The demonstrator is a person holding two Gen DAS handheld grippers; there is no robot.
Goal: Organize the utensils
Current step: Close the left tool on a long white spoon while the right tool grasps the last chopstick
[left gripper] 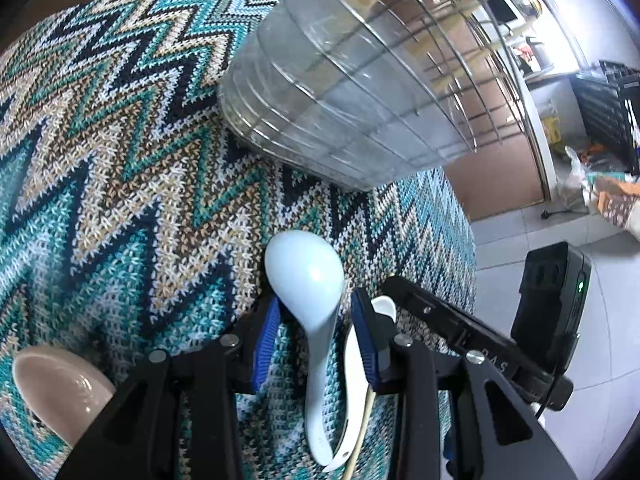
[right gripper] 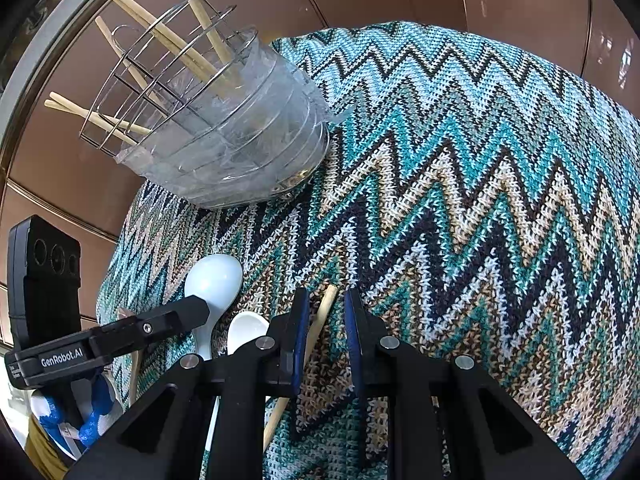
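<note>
Both grippers tilted down, fingers apart: left [left gripper: 314, 332] astride pale-blue spoon [left gripper: 308, 276], right [right gripper: 326, 320] astride chopstick [right gripper: 320, 320].

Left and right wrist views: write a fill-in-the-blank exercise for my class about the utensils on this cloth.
1. The wire holder contains several wooden ____.
2. Between the left tongs lies a pale blue ____.
3. The single wooden stick on the cloth lies between the ____ tongs.
Missing words: chopsticks; spoon; right, meaning the right tongs.
</note>
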